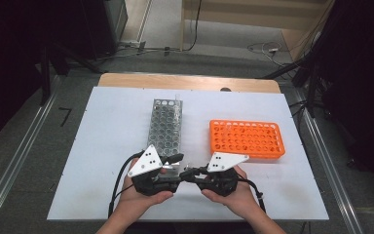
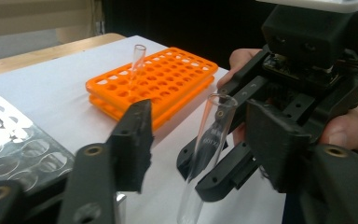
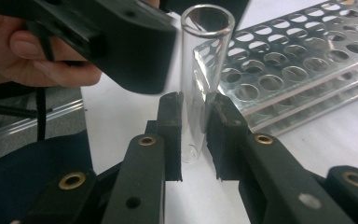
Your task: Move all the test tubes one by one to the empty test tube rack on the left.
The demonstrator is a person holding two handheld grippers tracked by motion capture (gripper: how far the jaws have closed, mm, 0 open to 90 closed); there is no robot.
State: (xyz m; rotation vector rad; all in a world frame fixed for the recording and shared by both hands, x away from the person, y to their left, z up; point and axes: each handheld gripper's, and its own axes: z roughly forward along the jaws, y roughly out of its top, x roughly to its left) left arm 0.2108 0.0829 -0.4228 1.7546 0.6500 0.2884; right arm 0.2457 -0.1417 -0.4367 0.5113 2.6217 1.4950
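Observation:
A clear glass test tube (image 3: pixel 200 70) stands upright between the pads of my right gripper (image 3: pixel 194 112), which is shut on its lower part. In the left gripper view the same tube (image 2: pixel 212 135) sits between the jaws of my left gripper (image 2: pixel 200 126), with a gap on each side, so that gripper is open. In the high view the left gripper (image 1: pixel 175 171) and right gripper (image 1: pixel 189 173) meet tip to tip near the table's front edge, just in front of the metal rack (image 1: pixel 164 126).
An orange tube rack (image 1: pixel 246 139) lies to the right of the metal rack on the white table (image 1: pixel 102 146). One clear tube (image 2: pixel 137 60) stands in the orange rack (image 2: pixel 168 79). Another tube (image 1: pixel 177 100) rises at the metal rack's far end.

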